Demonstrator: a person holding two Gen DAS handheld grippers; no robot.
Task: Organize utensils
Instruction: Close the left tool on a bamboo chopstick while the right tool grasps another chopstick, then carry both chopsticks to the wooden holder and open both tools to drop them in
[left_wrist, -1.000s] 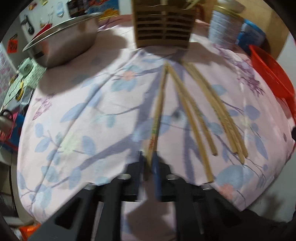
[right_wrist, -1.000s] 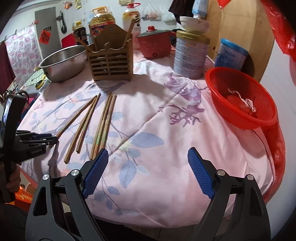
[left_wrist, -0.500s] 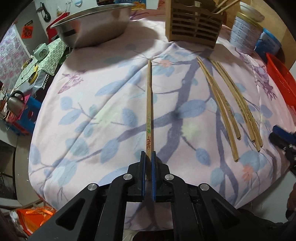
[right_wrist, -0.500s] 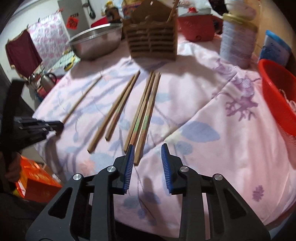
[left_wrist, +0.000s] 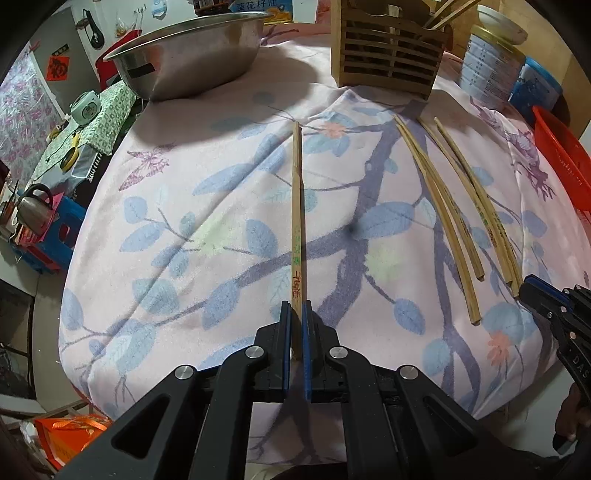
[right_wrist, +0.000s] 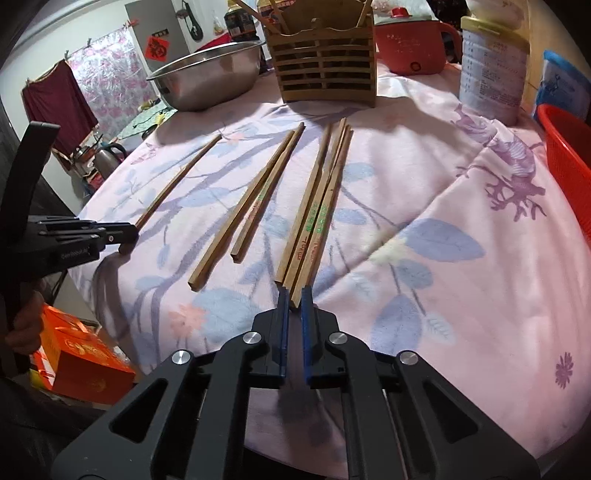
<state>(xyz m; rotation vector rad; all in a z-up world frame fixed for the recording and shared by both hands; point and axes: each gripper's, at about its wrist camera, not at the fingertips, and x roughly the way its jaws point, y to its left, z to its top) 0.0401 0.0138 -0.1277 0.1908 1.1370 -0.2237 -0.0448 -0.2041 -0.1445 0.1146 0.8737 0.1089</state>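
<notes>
Red pot (right_wrist: 413, 44) behind wooden holder (right_wrist: 325, 70), only in right-wrist view.

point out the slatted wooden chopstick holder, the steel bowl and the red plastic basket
slatted wooden chopstick holder (right_wrist: 325, 70), right wrist view, front slats
round steel bowl (left_wrist: 192, 48), left wrist view, outer wall
red plastic basket (right_wrist: 565, 162), right wrist view, side wall

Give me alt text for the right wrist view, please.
The right tongs are shut on the near end of a chopstick in a bundle on a pink floral cloth. More chopsticks lie leftward; a wooden holder stands behind.
</notes>
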